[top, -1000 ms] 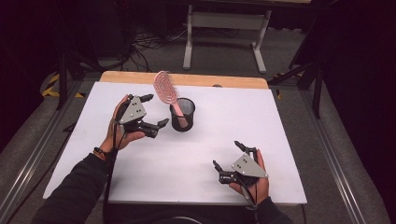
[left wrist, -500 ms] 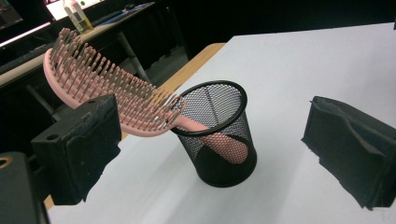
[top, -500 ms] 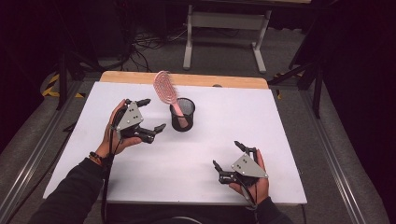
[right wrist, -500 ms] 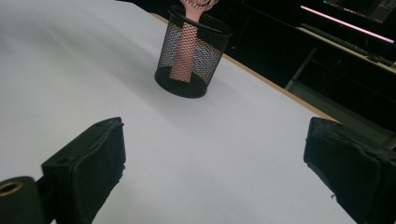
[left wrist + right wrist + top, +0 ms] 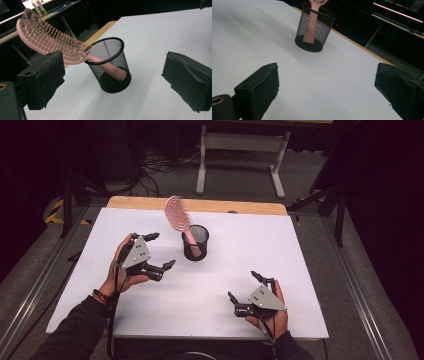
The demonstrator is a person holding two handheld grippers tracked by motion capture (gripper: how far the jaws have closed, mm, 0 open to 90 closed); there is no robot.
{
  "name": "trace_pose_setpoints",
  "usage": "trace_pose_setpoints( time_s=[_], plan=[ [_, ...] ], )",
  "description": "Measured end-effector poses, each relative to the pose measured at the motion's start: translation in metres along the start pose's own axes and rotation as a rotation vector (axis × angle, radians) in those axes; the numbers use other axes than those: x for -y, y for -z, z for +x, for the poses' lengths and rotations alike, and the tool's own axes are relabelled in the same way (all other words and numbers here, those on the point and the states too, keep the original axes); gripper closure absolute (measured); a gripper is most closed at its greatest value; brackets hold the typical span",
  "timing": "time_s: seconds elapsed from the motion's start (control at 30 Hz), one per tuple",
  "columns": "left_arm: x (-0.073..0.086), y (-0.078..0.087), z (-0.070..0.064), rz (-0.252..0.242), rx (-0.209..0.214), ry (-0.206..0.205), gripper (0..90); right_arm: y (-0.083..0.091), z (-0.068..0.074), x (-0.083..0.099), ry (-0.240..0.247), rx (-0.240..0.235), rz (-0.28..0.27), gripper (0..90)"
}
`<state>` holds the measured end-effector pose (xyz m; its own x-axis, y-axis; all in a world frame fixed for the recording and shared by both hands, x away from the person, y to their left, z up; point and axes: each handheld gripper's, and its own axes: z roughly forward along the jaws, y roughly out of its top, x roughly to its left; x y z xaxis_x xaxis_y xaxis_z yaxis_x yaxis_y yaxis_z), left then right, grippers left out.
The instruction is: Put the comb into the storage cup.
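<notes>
A pink hairbrush (image 5: 178, 220) stands handle-down in a black mesh cup (image 5: 196, 244) near the middle of the white table (image 5: 300, 250), its bristled head leaning out to the back left. My left gripper (image 5: 161, 251) is open just left of the cup, jaws empty. In the left gripper view the hairbrush (image 5: 50, 40) and cup (image 5: 112, 67) sit between the two pads. My right gripper (image 5: 245, 285) is open near the front right, empty. The right gripper view has the cup (image 5: 314, 28) farther off.
A wooden strip (image 5: 200, 205) runs along the table's far edge. Beyond it stands a grey frame stand (image 5: 240, 150) on the floor, with cables nearby. Metal rails flank the table on both sides.
My left gripper has drawn back from the cup toward the front left, still open. The right gripper, brush and cup have stayed put.
</notes>
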<state>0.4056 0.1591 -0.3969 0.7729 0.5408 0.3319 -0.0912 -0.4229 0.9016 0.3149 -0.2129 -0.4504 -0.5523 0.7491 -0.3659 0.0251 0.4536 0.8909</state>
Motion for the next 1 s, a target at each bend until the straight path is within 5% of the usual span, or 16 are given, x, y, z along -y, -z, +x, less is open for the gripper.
trace_pose_setpoints(
  time_s=[1.0],
  plan=[
    [0.016, 0.017, -0.017, 0.013, 0.026, -0.001, 5.0, 0.001, -0.001, -0.001, -0.004, 0.001, -0.007, 6.3]
  ],
)
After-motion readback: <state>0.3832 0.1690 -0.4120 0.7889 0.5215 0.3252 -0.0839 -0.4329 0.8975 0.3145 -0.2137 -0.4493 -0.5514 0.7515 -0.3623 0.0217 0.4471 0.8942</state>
